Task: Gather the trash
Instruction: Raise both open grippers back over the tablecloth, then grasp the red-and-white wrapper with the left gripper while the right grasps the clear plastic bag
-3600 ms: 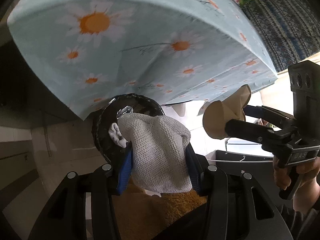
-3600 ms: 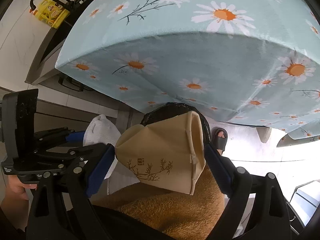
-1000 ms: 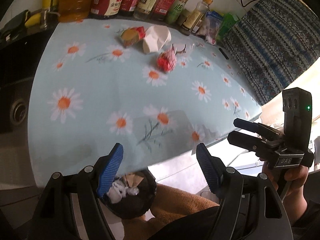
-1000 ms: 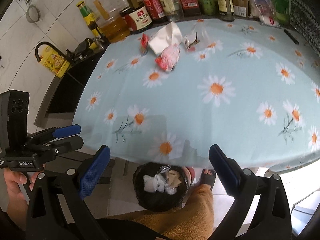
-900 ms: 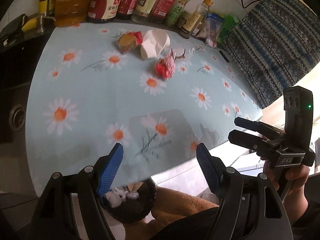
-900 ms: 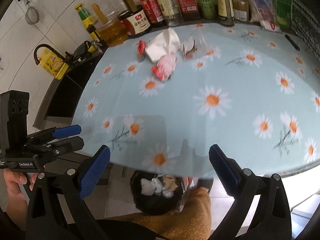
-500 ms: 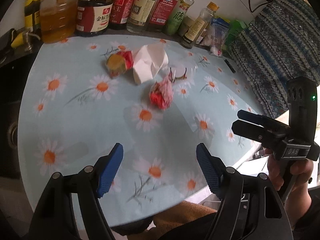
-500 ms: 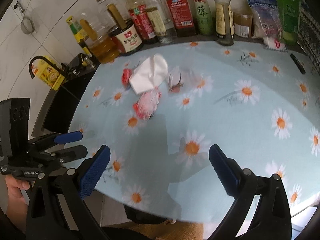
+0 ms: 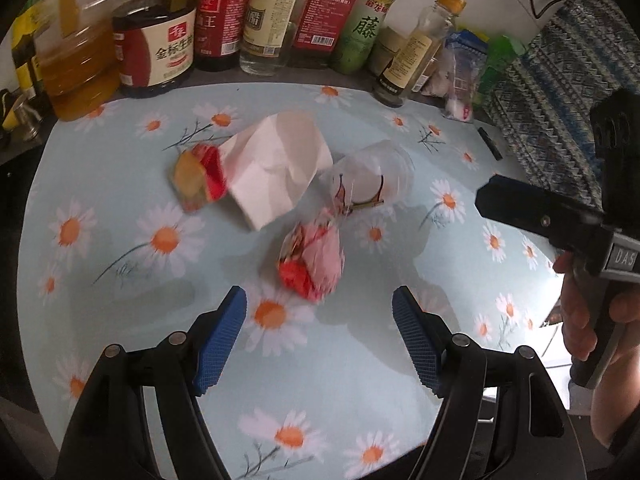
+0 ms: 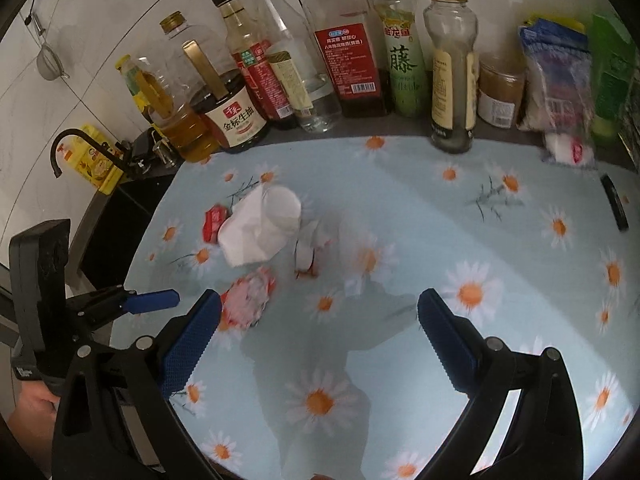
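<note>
At the bottom of the left wrist view the left gripper point(image 9: 319, 334) stands with its jaws wide apart and nothing between them; in the right wrist view the right gripper point(image 10: 318, 338) is likewise spread wide and empty. Both hover over the near part of the bench point(image 9: 120, 184), which is covered in a pale blue daisy-print cloth. Just beyond the left gripper's fingertips, at centre frame, lies a crumpled pink and red wrapper point(image 9: 312, 258), the closest piece of trash. Behind it, slightly right, a clear plastic cup point(image 9: 368, 178) lies on its side. To the upper left of the wrapper sits a white paper bag point(image 9: 276, 168), touching a red and yellow packet point(image 9: 198, 174) on its left. At the top of the frame a row of sauce and oil bottles point(image 9: 276, 12) lines the back edge; these appear to be stock, not trash. Assessment: four items remain uncollected on the bench and neither gripper carries any, so the task is not finished; no bin is in view. The wrapper appears the likely next pick for the left gripper.
</note>
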The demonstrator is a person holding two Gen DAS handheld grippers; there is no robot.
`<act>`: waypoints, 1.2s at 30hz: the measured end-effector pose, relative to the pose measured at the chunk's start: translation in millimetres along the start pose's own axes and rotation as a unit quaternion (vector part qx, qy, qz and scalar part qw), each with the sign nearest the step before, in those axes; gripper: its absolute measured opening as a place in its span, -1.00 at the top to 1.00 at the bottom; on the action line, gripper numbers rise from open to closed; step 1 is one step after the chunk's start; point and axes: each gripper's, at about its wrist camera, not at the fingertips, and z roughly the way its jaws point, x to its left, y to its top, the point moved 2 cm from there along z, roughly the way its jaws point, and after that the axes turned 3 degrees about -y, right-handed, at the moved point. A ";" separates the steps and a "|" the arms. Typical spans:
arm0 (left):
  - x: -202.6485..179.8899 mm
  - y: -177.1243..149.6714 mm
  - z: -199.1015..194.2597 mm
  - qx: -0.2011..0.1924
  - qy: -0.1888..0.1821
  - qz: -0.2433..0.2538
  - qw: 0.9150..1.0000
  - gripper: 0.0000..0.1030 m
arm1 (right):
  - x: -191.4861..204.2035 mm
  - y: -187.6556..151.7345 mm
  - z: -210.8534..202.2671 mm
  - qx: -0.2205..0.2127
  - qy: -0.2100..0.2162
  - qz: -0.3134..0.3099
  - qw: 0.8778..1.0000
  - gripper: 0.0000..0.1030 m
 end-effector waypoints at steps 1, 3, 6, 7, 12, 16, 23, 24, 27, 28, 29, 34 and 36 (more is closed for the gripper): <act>-1.0 3.7 3.9 0.000 0.003 -0.001 1.000 -0.42 | -2.0 4.6 3.8 0.002 0.002 -0.003 1.000 -0.90; -3.0 9.0 9.2 -0.002 0.008 -0.001 1.000 -0.42 | -4.6 12.4 12.4 0.009 0.005 -0.010 1.000 -0.84; -5.6 15.9 17.9 -0.004 0.015 0.003 1.000 -0.42 | -7.7 22.7 28.3 0.021 0.006 -0.022 1.000 -0.69; -5.5 17.7 21.4 -0.004 0.021 0.003 1.000 -0.42 | -8.9 25.2 32.5 0.026 0.007 -0.023 0.999 -0.61; -3.9 21.6 33.7 0.001 0.031 0.002 1.000 -0.39 | -10.4 31.5 49.4 0.043 0.008 -0.035 0.998 -0.34; -4.2 23.9 38.9 0.000 0.033 0.002 0.999 -0.39 | -9.3 32.5 54.5 0.047 0.013 -0.046 0.998 -0.18; -9.9 25.5 47.8 0.004 0.038 0.009 0.999 -0.12 | -14.9 31.2 62.8 0.063 0.000 -0.054 0.997 0.22; -10.7 25.2 48.6 0.004 0.038 0.010 0.999 -0.12 | -15.5 31.3 63.4 0.065 -0.001 -0.055 0.996 0.32; -10.8 23.1 51.4 0.007 0.039 0.009 0.999 0.09 | -16.7 30.1 66.1 0.069 -0.004 -0.059 0.996 0.40; -10.4 22.2 52.4 0.008 0.040 0.008 0.999 0.13 | -16.7 30.1 67.5 0.072 -0.003 -0.060 0.996 0.48; -10.0 21.2 52.8 0.009 0.040 0.007 0.999 0.17 | -16.5 29.4 68.6 0.073 -0.003 -0.061 0.995 0.53; -8.9 17.7 51.9 0.007 0.039 0.004 0.999 0.37 | -14.6 27.2 68.6 0.073 -0.001 -0.068 0.995 0.75; -8.3 17.7 51.0 0.006 0.038 0.003 0.999 0.40 | -13.4 26.2 67.1 0.072 0.002 -0.071 0.995 0.77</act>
